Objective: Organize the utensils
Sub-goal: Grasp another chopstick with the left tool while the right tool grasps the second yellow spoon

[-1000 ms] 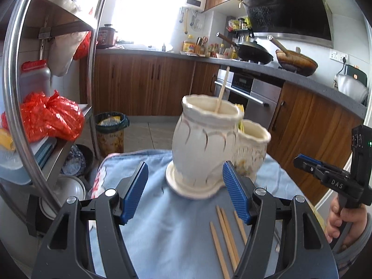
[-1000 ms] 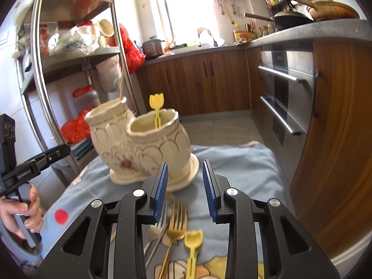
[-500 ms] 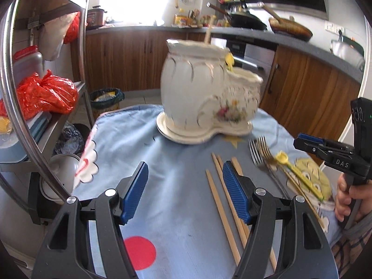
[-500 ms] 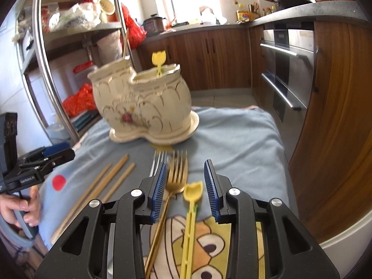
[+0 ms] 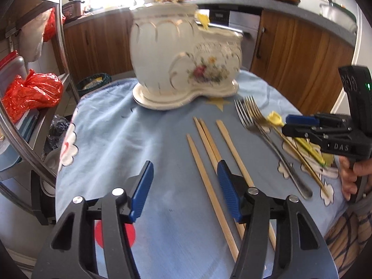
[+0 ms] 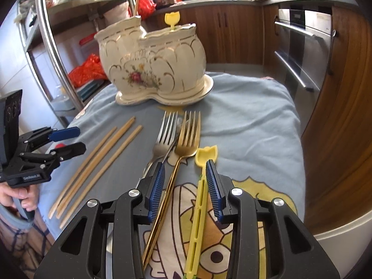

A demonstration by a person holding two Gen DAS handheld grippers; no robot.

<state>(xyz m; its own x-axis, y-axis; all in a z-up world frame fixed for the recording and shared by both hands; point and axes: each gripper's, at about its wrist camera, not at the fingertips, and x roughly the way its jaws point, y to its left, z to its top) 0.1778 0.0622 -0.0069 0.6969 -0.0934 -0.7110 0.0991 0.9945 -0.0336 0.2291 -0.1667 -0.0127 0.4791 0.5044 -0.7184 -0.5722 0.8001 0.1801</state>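
While both grippers hover above the cloth-covered tabletop (image 6: 255,107), nothing is held by either. The left gripper (image 5: 184,187) is seen with jaws spread wide, one chopstick of the four wooden chopsticks (image 5: 209,148) lying between them and the right blue pad (image 5: 226,195) over the paired sticks. The right gripper (image 6: 184,187) is seen with jaws moderately apart, straddling the handle of the gold fork (image 6: 186,139) and the yellow plastic pick (image 6: 200,186); contact cannot be told. A silver fork (image 6: 164,137) lies just beside the gold one, tines toward the far edge. A cream double-pot ceramic holder (image 6: 153,65) stands on its saucer near the far edge, with one chopstick (image 6: 136,2) and a second yellow pick (image 6: 172,19) upright inside.
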